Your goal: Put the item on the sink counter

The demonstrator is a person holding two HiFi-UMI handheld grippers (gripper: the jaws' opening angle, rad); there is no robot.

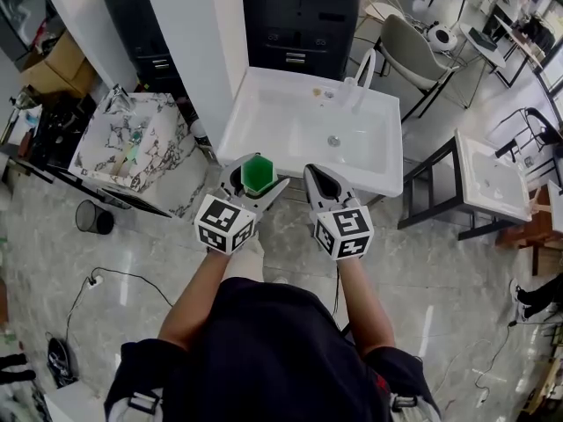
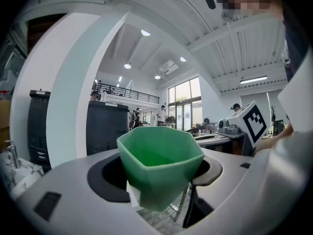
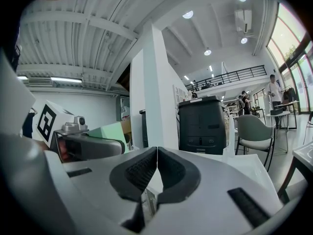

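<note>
The left gripper [image 1: 257, 181] has its jaws spread wide and closed on a green faceted plastic cup [image 2: 159, 165], with a dark pad pressed against each side of it. The cup stands upright between them, open mouth up, and looks empty. It is held in the air, resting on nothing. Just right of the left gripper, level with it and a small gap away, the right gripper [image 3: 155, 155] has its ribbed black pads brought together with nothing between them. Directly ahead of both grippers is a white rectangular ceramic sink [image 1: 264, 90]. In the head view the cup sits at the middle of the sink's near rim. The bowl of the sink lies beyond the cup, and a white curved tap [image 1: 362, 73] rises from the far rim, ahead and to the right of the right gripper. Ahead and well to the left of the left gripper is a white table with dark marble veining [image 1: 167, 139], with a few small things on it too small to tell. Beyond the sink, straight ahead of the grippers, stands a tall black cabinet [image 1: 303, 16].
</note>
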